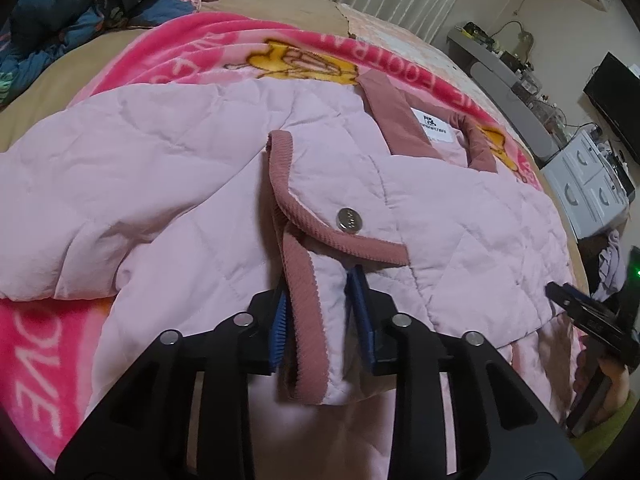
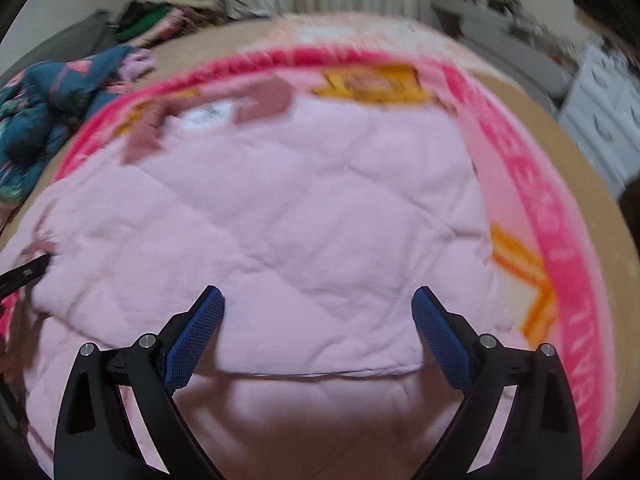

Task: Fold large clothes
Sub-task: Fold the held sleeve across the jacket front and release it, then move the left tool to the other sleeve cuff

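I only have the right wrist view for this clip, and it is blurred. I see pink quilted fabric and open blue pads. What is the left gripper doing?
Observer: The left gripper is shut on a fold of the pink jacket, at an edge with dusty-rose ribbed trim.
Operator: Any fastener near that grip?
Observer: Yes, a silver snap button sits on the trimmed flap just beyond the pads.
Operator: Which way does the jacket lie?
Observer: Its collar with a white label lies at the far end, on the pink printed blanket.
Operator: And my gripper?
Observer: The right gripper is open over the jacket, holding nothing.
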